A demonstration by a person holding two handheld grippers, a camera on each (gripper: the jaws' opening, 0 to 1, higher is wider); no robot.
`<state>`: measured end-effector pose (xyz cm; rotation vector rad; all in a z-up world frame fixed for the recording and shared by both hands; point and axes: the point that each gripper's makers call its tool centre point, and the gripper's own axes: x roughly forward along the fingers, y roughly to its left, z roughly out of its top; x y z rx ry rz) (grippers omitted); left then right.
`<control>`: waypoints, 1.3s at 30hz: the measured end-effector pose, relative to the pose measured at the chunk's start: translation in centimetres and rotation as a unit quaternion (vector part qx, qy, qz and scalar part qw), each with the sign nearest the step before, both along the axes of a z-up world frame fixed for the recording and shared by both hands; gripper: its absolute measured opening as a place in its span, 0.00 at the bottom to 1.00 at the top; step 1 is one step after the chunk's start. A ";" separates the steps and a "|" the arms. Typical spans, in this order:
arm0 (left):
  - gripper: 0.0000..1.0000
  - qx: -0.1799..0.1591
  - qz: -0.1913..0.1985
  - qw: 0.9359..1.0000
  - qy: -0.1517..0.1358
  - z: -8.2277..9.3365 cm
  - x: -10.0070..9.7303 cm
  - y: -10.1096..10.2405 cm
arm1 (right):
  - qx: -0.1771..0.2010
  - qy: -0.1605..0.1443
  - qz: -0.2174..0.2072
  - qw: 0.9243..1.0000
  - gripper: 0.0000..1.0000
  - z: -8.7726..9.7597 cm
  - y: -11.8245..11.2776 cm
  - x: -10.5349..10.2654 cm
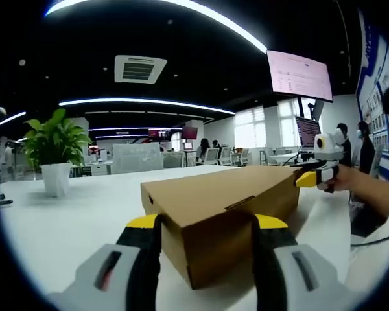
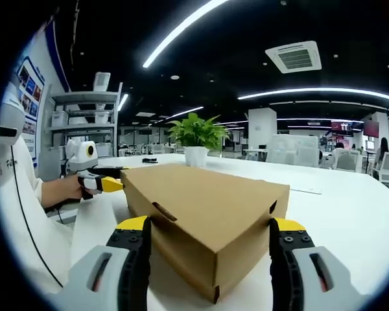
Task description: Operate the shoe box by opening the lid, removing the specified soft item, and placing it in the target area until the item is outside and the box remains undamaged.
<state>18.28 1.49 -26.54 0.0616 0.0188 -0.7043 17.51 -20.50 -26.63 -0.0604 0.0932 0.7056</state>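
A: Where's the shoe box (image 1: pixel 223 214) sitting rn?

B: Flat on the white table (image 1: pixel 71 220), lid (image 2: pixel 207 201) still shut, so the soft item is presumably inside & hidden. Box is lying between the two tools, one at each end.

A: Left gripper (image 1: pixel 206 249) doing what?

B: Jaws are standing wide, straddling the near corner of the box w/o visibly squeezing. Can't tell if the pads are touching the cardboard. Prob bracing that end so the box isn't sliding.

A: And the right gripper (image 2: pixel 207 256)?

B: Same deal from the other end: jaws spread wide either side of its corner, holding nothing. In the left gripper view it's showing at the far end (image 1: pixel 318 173), yellow tips near the lid edge, a hand behind it.

A: Why both ends?

B: My guess: one's steadying while the other's getting set to lift the lid by its tab slot (image 2: pixel 163 212). Opening hasn't started. A potted plant (image 2: pixel 196 137) is standing well apart, not in the way.
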 end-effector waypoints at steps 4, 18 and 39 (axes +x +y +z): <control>0.57 0.029 -0.004 1.000 -0.007 -0.3 0.0 0.1 | -0.002 0.001 0.001 1.000 0.77 0.0 -0.1 0.0; 0.53 -0.039 -0.013 0.999 0.035 0.7 -0.3 0.6 | -0.015 0.002 -0.015 1.000 0.82 0.3 -0.4 -0.3; 0.50 0.079 -0.027 0.994 -0.070 3.8 -3.0 2.7 | -0.121 -0.086 0.079 0.986 0.77 2.1 1.7 -4.2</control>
